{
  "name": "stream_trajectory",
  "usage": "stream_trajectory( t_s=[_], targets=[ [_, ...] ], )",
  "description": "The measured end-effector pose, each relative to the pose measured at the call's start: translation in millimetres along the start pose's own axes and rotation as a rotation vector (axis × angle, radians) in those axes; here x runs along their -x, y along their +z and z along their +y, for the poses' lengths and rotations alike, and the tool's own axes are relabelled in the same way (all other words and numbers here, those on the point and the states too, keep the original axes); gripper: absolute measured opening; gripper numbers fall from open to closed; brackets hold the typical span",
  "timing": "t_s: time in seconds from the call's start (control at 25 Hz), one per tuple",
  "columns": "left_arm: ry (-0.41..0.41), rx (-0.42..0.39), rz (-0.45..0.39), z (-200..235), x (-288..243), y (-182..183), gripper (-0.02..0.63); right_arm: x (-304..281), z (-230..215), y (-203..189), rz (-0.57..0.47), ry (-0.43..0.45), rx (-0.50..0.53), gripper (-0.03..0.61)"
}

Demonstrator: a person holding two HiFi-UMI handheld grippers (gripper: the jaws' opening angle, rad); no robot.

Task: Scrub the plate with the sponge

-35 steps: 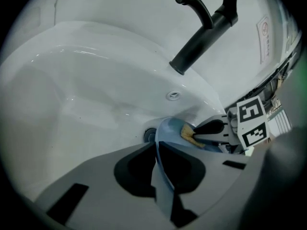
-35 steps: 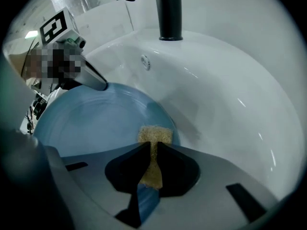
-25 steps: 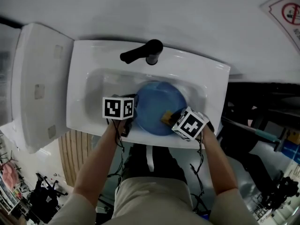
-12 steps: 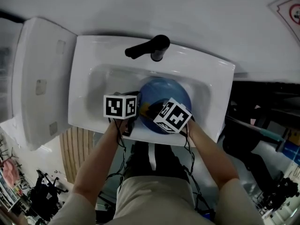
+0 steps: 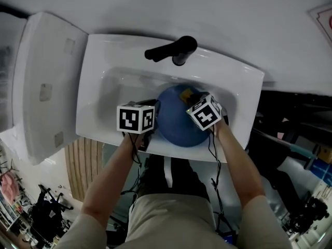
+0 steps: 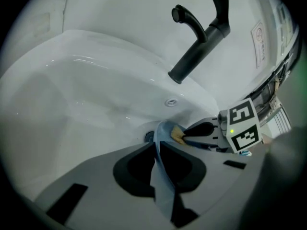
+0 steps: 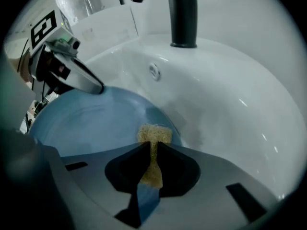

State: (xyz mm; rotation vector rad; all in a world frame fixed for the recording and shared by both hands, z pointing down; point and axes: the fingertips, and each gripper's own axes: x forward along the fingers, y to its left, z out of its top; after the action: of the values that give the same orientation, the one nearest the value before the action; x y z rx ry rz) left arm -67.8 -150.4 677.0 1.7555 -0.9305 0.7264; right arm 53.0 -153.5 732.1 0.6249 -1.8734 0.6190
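A blue plate stands tilted in the white sink. My left gripper has its jaws on the plate's near-left rim; they are opening slightly, with the rim still pinched between the pads. My right gripper is shut on a yellow sponge and presses it on the plate's far part, close to the sink's back wall. In the left gripper view the sponge and the right gripper show beyond the plate's edge.
A black faucet rises behind the basin, just beyond the right gripper. The drain and the overflow hole show in the basin. A white slab lies left of the sink. The person's forearms reach in from below.
The right gripper with the sponge has swept from the plate's near right to its middle, then up to its far edge. The left gripper has stayed on the rim.
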Motion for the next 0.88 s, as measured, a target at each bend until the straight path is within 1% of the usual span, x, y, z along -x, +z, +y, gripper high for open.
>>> stream_trajectory(
  t_s=[0.12,0.24,0.32,0.4,0.52,0.6,0.64,0.76,0.88],
  targets=[
    [0.002,-0.005,-0.005,1.2,-0.1,2.0,0.041,15.9,-4.8,-34.9,0.095,-0.004,0.044,0.058],
    [0.002,-0.001,-0.011,2.0,-1.0,5.1,0.038,38.7,15.2,-57.3,0.148,0.044,0.094,0.06],
    [0.005,0.007,-0.013,2.5,-1.5,4.9,0.037,53.5,38.8,-66.5,0.167,0.101,0.12,0.058],
    [0.01,0.004,-0.013,2.1,-1.4,4.4,0.037,67.1,69.7,-68.8,0.17,0.192,0.128,0.058],
    [0.016,-0.002,-0.001,2.3,-1.7,4.6,0.037,78.4,118.7,-48.9,0.117,0.346,0.105,0.058],
    [0.02,0.006,0.006,3.6,-2.2,4.6,0.035,76.4,142.0,-23.1,0.05,0.417,0.084,0.058],
    [0.021,0.011,0.008,4.0,-2.4,4.3,0.035,72.6,148.4,-9.9,0.018,0.439,0.075,0.058],
    [0.017,0.021,0.005,4.4,-1.7,3.5,0.034,54.3,145.5,23.0,-0.056,0.45,0.064,0.06],
    [0.013,0.016,0.005,4.3,-1.3,3.2,0.034,31.7,119.9,44.7,-0.094,0.409,0.031,0.058]
  ],
)
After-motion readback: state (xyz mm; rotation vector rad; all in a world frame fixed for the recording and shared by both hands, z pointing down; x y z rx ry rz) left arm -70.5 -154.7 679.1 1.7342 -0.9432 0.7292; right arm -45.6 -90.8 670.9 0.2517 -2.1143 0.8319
